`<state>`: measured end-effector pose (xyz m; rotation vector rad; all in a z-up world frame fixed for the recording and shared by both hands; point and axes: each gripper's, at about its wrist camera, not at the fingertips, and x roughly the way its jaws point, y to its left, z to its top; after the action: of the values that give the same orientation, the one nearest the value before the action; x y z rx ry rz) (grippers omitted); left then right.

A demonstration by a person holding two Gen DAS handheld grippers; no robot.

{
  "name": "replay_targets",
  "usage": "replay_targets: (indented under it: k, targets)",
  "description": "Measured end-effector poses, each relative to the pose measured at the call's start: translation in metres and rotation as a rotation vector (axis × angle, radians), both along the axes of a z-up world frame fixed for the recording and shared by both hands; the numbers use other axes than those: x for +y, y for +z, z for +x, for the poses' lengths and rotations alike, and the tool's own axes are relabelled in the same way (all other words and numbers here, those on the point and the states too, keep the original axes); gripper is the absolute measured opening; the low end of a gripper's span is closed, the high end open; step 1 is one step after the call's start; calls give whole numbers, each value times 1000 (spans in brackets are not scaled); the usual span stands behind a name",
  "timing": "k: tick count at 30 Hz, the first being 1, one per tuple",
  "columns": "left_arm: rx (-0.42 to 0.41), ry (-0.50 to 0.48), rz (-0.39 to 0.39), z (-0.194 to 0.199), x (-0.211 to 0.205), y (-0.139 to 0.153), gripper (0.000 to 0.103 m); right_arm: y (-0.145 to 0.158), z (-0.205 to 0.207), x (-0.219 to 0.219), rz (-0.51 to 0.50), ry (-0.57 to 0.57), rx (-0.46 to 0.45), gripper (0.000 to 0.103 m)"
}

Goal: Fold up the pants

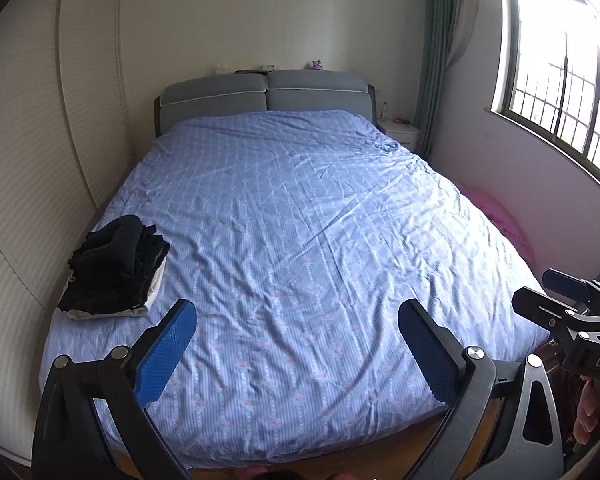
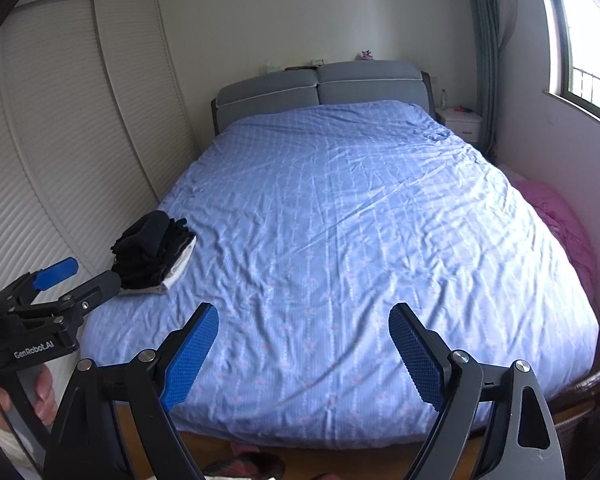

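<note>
Pants (image 1: pixel 116 268) lie stacked, soft and black, on rumpled bedspread (image 1: pixel 300 240).

Daylight from the overexposed window (image 1: pixel 560 80) at right lights the bedspread (image 1: pixel 300 220); fisheye edges bend, corners go dark.

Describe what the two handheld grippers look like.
Both the left gripper and right gripper have black angular linkage arms with silver pivot bolts and blue textured finger pads. The left body carries white "GenRobot.AI" lettering; the right shows partial "DAS" lettering.
</note>
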<state>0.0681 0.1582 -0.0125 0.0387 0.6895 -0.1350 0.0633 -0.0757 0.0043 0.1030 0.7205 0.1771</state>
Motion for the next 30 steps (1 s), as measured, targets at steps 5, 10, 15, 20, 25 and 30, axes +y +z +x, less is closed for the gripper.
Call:
replay_targets:
  k: [5,10,15,20,25,30]
  targets:
    - [-18,-6,11,-8,-12,6,102,4,-9,-14,5,-8,-13,88]
    - [-27,-9,-5,-13,-19,12,103,9,-16,-22,10,-14,-22,88]
    - [-34,-13,5,-16,-23,16,103,14,-19,-26,3,-19,-32,88]
    - [-32,-17,-11,-16,-26,19,103,18,-22,-30,-2,-30,-44,88]
    - [-17,-26,-34,-14,-26,20,103,20,-22,-33,-10,-34,-58,88]
    - [4,-29,-64,-15,-27,19,103,20,-25,-34,-5,-36,-58,88]
